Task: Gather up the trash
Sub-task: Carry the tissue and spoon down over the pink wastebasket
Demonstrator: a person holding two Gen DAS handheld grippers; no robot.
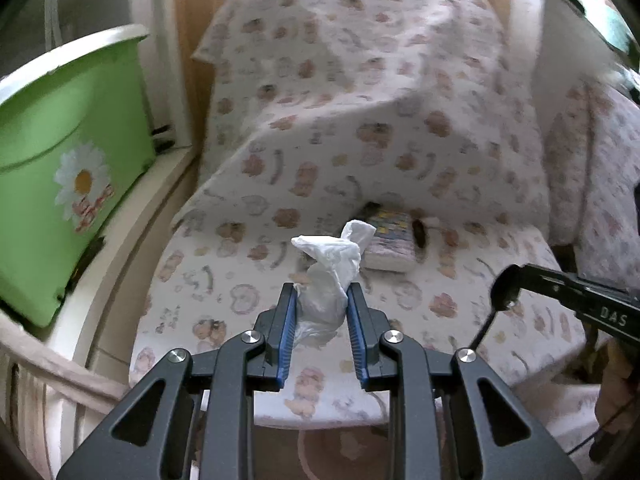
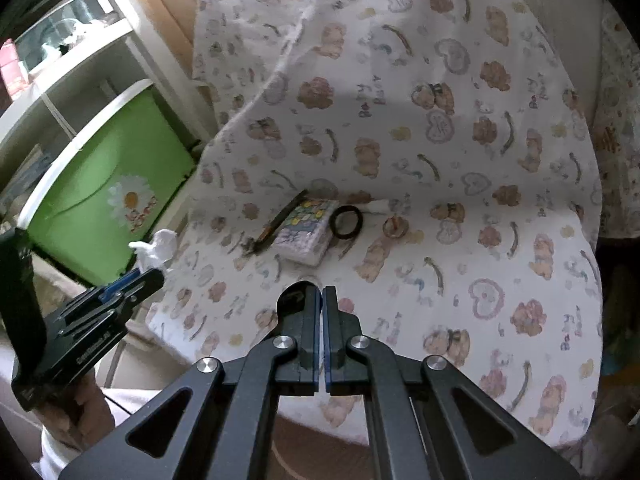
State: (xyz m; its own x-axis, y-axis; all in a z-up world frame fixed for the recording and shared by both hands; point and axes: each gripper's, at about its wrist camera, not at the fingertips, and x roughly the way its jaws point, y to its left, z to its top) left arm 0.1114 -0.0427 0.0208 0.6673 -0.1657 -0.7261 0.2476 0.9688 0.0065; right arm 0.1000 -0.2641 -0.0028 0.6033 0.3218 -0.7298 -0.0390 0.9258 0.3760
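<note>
My left tool (image 1: pixel 322 294) has its two pads pressed in on a crumpled white tissue (image 1: pixel 330 272), gripping only the lower part, so most of the wad stands free above the fingertips; in the right wrist view the same tissue (image 2: pixel 158 250) pokes up from that tool (image 2: pixel 132 280), close to the green bin (image 2: pixel 116 188). My right tool (image 2: pixel 322 294) is closed pad to pad with nothing between, hanging over the patterned sheet (image 2: pixel 460 240). The main risk, I judge, is the tissue itself: it is soft and light, the pinch is low on it, and a quick swing toward the bin (image 1: pixel 60 160) could let it slide out and drop on the sheet (image 1: pixel 400 120) or down the gap beside the white ledge (image 1: pixel 132 216). The bin's opening is not visible from either camera, so I could release short of the rim and miss. My two tools are also near each other; the right one shows at the edge of the left view (image 1: pixel 516 284), and crossing paths might knock the tissue loose. Further back lie a small packet (image 2: pixel 306 236), a dark ring (image 2: pixel 346 222) touching it, a pencil-like stick (image 2: pixel 280 220) and a small round thing (image 2: pixel 395 227); I cannot tell which are trash, and grabbing the wrong one, or snagging the loose sheet with it, would be the next mistake.
</note>
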